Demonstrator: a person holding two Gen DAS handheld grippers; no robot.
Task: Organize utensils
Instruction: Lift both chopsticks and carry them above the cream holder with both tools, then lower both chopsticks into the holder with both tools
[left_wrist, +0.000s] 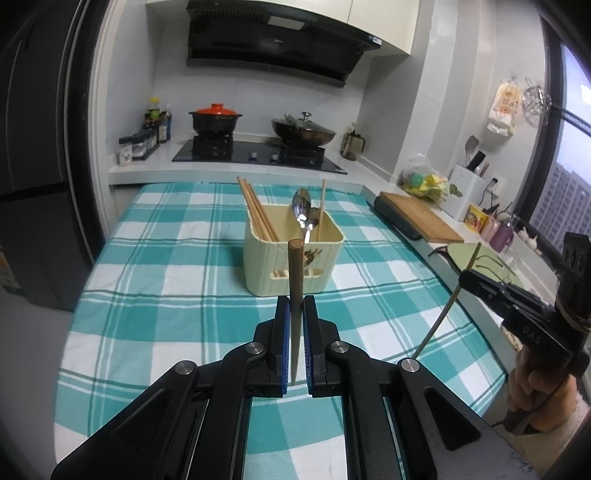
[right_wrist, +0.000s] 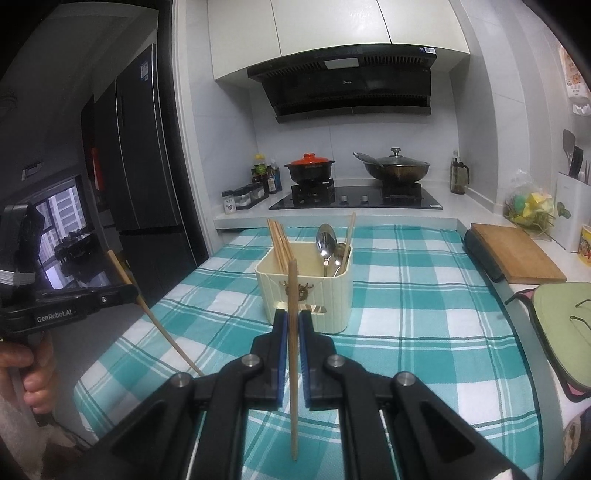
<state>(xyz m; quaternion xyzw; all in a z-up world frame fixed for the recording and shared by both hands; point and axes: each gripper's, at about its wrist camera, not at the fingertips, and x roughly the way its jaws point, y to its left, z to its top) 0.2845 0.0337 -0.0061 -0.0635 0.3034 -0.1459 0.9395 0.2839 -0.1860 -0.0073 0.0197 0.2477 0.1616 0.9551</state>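
Note:
A cream utensil holder stands on the teal checked cloth, just ahead of both grippers. Inside it are several wooden chopsticks leaning left, two metal spoons and one chopstick on the right side. My left gripper is shut on a dark wooden chopstick held nearly upright. My right gripper is shut on a lighter chopstick, also nearly upright. Each gripper shows in the other's view: right gripper, left gripper.
Behind the cloth is a stove with a red-lidded pot and a lidded wok. A wooden cutting board and a green mat lie to the right. A dark fridge stands at the left.

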